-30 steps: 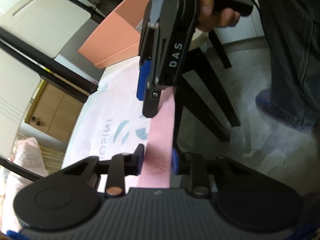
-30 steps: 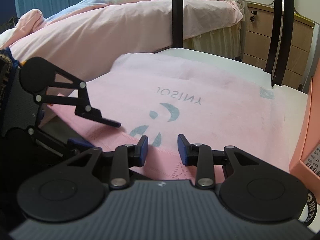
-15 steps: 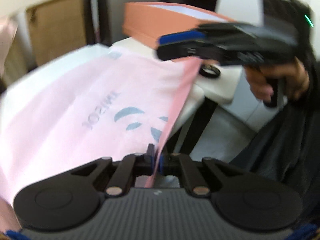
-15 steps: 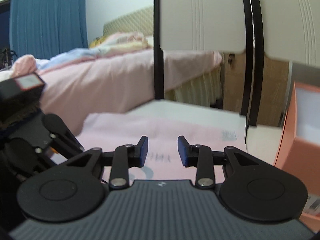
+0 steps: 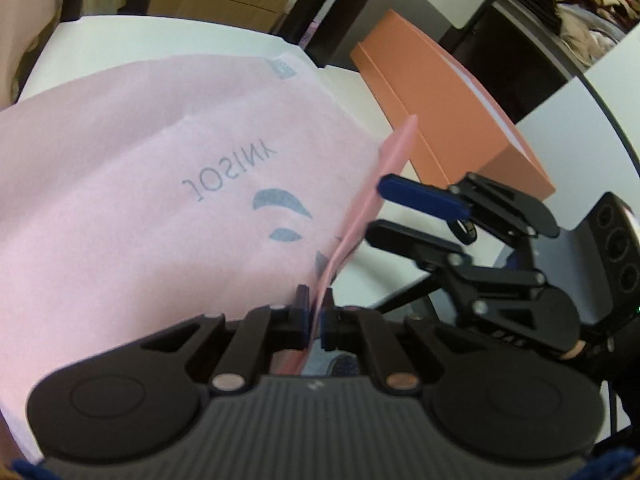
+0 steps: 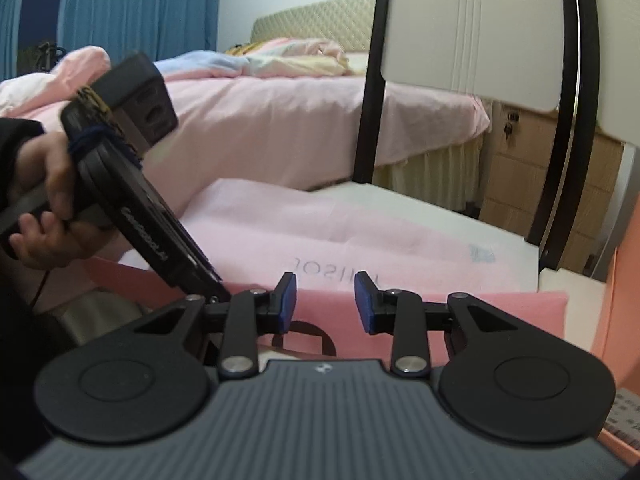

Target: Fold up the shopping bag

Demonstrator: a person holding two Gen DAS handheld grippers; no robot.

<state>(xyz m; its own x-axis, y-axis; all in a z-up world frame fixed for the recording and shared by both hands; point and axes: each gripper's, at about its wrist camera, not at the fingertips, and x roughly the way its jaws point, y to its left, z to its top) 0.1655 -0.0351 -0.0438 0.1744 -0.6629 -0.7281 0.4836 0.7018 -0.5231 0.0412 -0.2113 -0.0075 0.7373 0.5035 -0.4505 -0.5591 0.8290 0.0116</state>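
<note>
A pale pink shopping bag (image 5: 160, 184) with mirrored grey print lies flat on a white table (image 5: 160, 28). Its darker pink near edge strip (image 5: 384, 168) is lifted off the table. My left gripper (image 5: 316, 320) is shut on that strip near its left end. In the right wrist view a hand holds the left gripper (image 6: 218, 286), slanting down onto the strip (image 6: 500, 312). My right gripper (image 6: 325, 304) is open in front of the raised strip, and its pads press on nothing. In the left wrist view the right gripper (image 5: 376, 206) sits just right of the strip.
An orange box (image 5: 440, 112) stands on the table's right side, close to the bag's far corner. A small black ring (image 5: 464, 232) lies by the right gripper. Black-framed chair backs (image 6: 368, 80) rise behind the table, with a bed with pink sheets (image 6: 260, 120) beyond.
My left gripper rolled round and closed on the pink edge strip, lifting it off the table. The right gripper stayed open, and its view tilted up from the bag.
</note>
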